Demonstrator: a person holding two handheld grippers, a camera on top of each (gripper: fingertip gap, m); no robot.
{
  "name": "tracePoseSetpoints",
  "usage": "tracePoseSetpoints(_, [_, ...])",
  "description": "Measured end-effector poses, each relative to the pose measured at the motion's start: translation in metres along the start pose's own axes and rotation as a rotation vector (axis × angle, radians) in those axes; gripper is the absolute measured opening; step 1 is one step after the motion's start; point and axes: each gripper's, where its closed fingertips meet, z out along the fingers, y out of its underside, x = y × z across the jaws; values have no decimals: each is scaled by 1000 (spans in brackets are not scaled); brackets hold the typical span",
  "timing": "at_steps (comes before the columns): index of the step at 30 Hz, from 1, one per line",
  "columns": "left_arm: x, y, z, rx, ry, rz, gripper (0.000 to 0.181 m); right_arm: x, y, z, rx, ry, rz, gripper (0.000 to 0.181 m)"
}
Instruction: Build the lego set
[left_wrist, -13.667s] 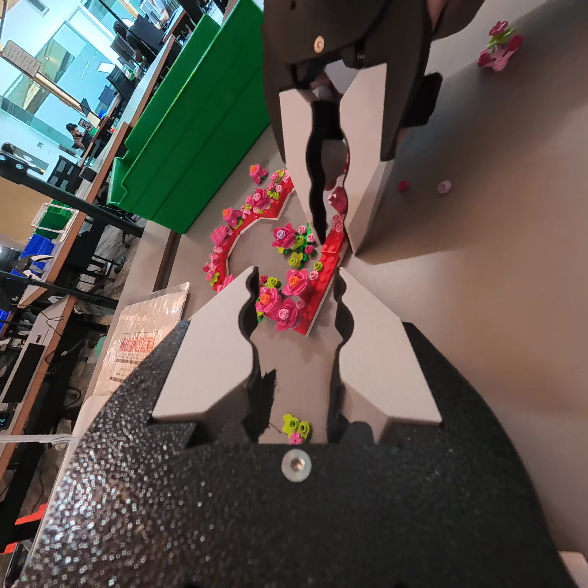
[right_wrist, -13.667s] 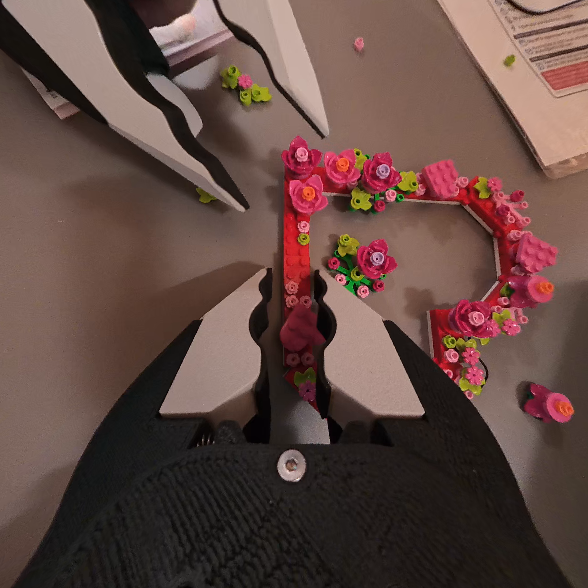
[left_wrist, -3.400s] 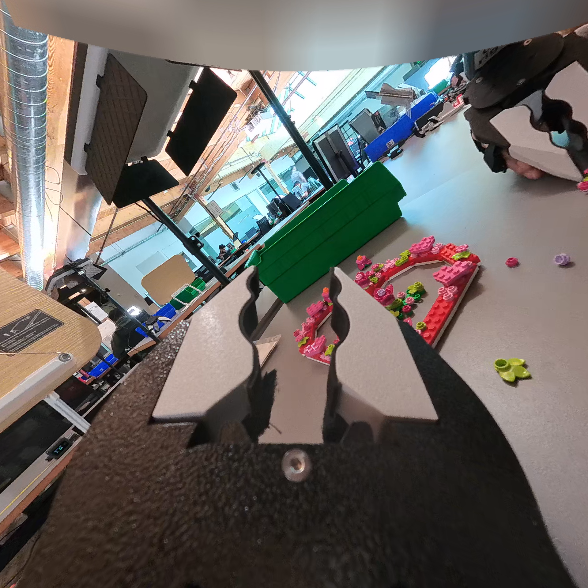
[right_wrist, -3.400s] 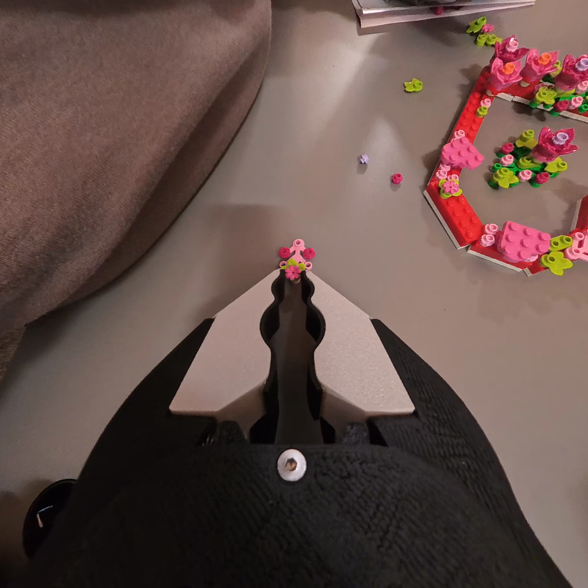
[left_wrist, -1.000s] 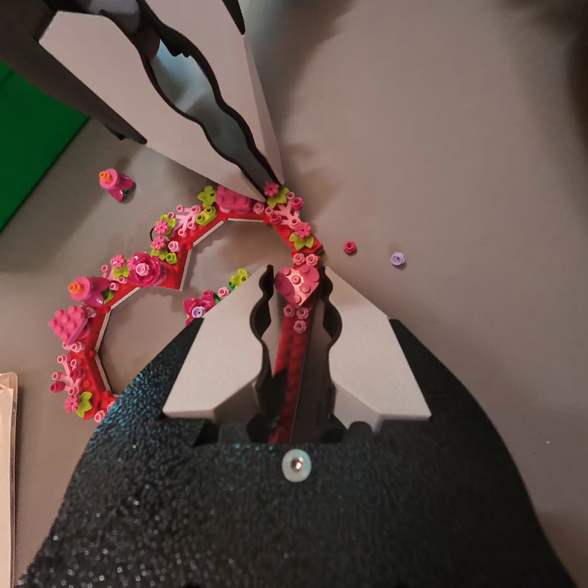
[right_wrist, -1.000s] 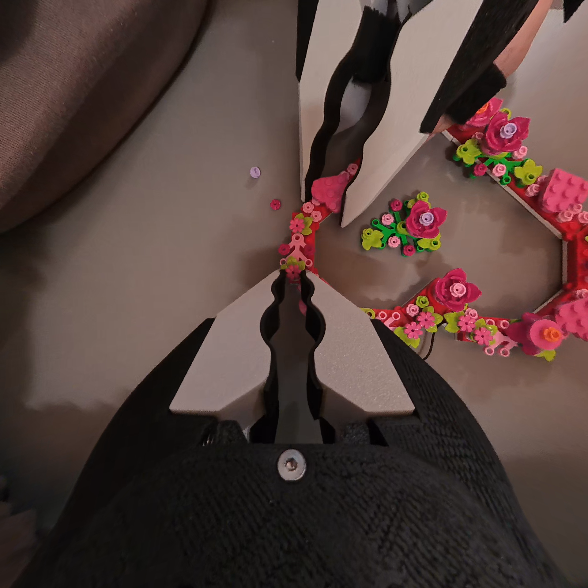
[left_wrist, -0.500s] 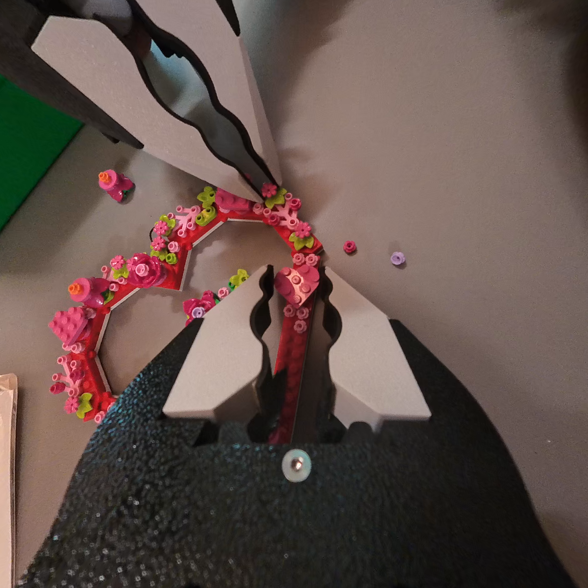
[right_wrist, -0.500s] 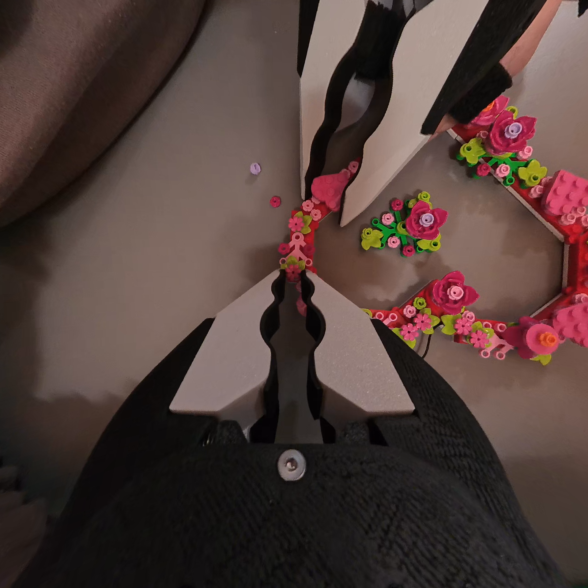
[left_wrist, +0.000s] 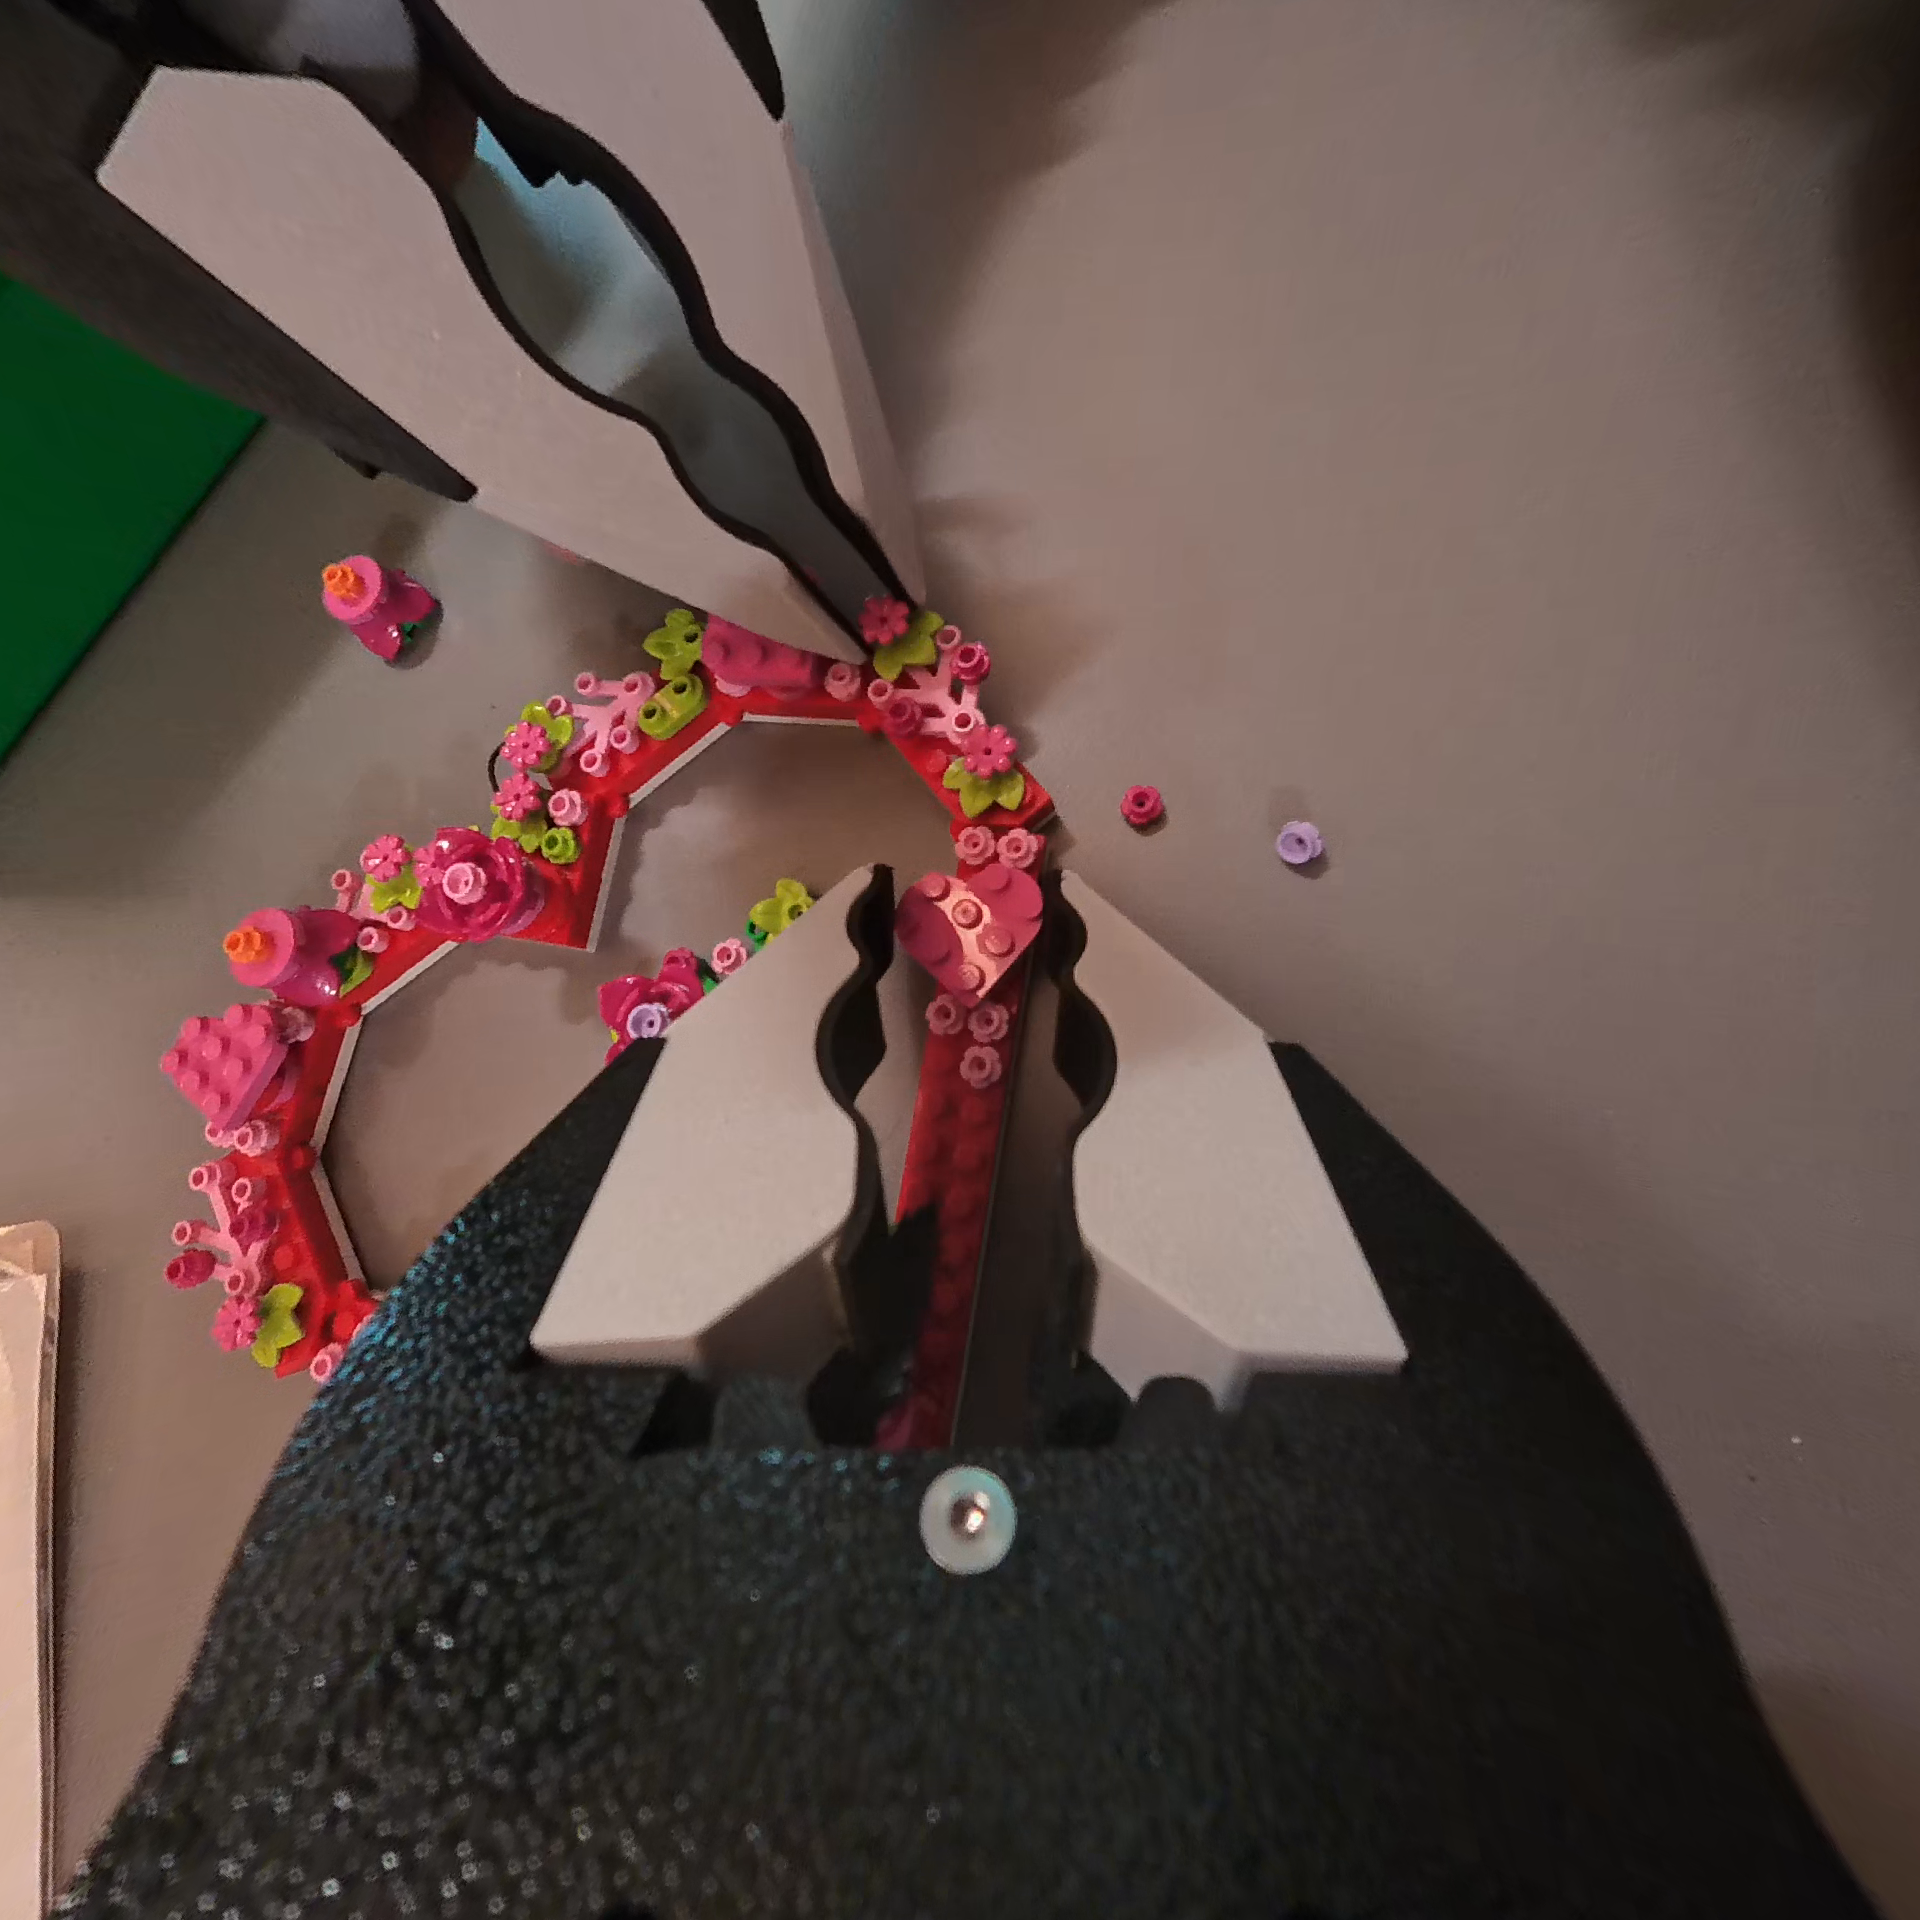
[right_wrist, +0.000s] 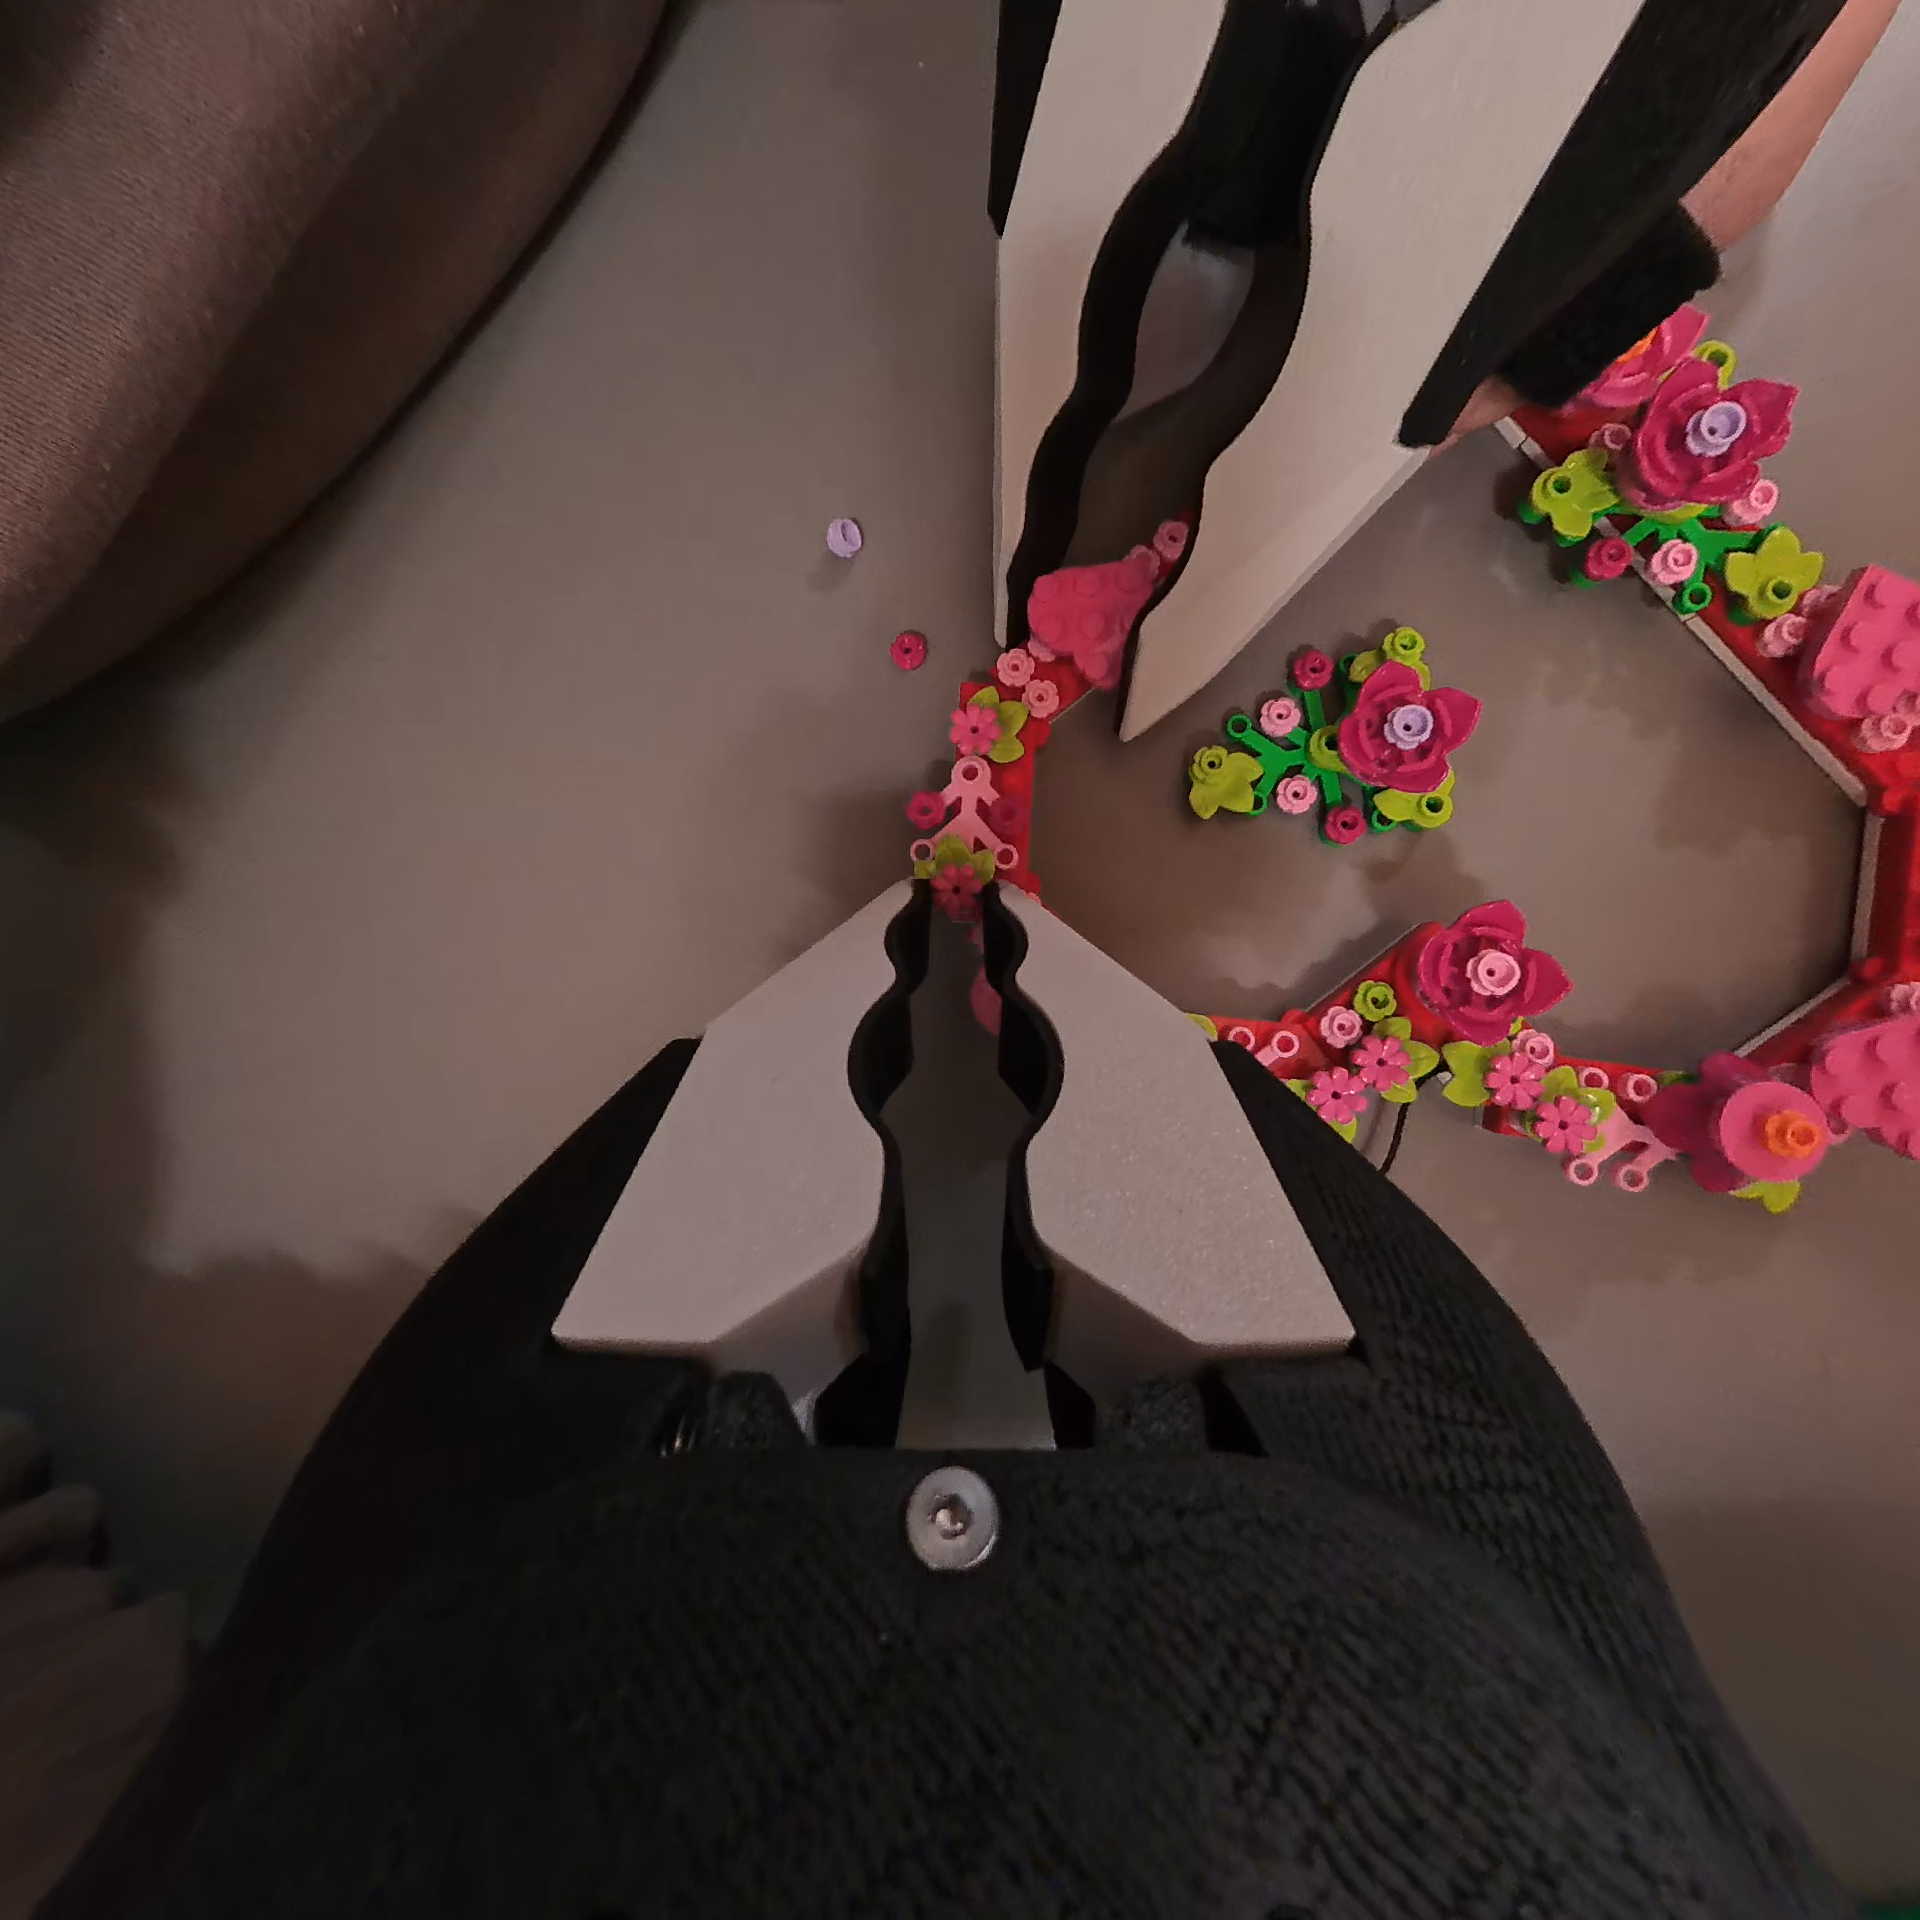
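Observation:
A red heart-shaped Lego frame (left_wrist: 961, 1143) covered in pink flowers and lime leaves lies on the grey table. My left gripper (left_wrist: 968, 878) is shut on one straight side of the frame, its fingers either side of a pink heart brick (left_wrist: 966, 935). It also shows in the right wrist view (right_wrist: 1065, 686). My right gripper (right_wrist: 956, 885) is shut on a small flower sprig (right_wrist: 966, 821) and holds it down on the frame (right_wrist: 1023, 779) at a corner. Its tips also show in the left wrist view (left_wrist: 868, 623).
A loose rose cluster on green stems (right_wrist: 1340, 743) lies inside the frame. A dark pink stud (left_wrist: 1141, 805) and a lilac stud (left_wrist: 1299, 842) lie outside it. A loose pink flower (left_wrist: 369, 608), a green bin (left_wrist: 83, 436) and brown cloth (right_wrist: 260, 260) are nearby. One gripper's finger ends stand about 5 centimetres off the other's.
3.4 s ago the right gripper held the sprig away from the frame and the left gripper was off it. Over the last second both stay almost still on the frame.

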Motion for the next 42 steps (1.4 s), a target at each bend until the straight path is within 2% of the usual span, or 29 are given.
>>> tracePoseSetpoints(31, [0,0,0,0,2,-3,27,2,1,-2,-21,87,-33,14])
tracePoseSetpoints(34, [0,0,0,-2,1,-1,27,2,1,-5,-16,114,-33,18])
tracePoseSetpoints(39, [0,-1,0,4,-3,11,27,-2,-9,-11,58,205,-38,41])
tracePoseSetpoints(42, [0,-1,1,13,-7,12,27,-5,-16,-7,93,298,-93,43])
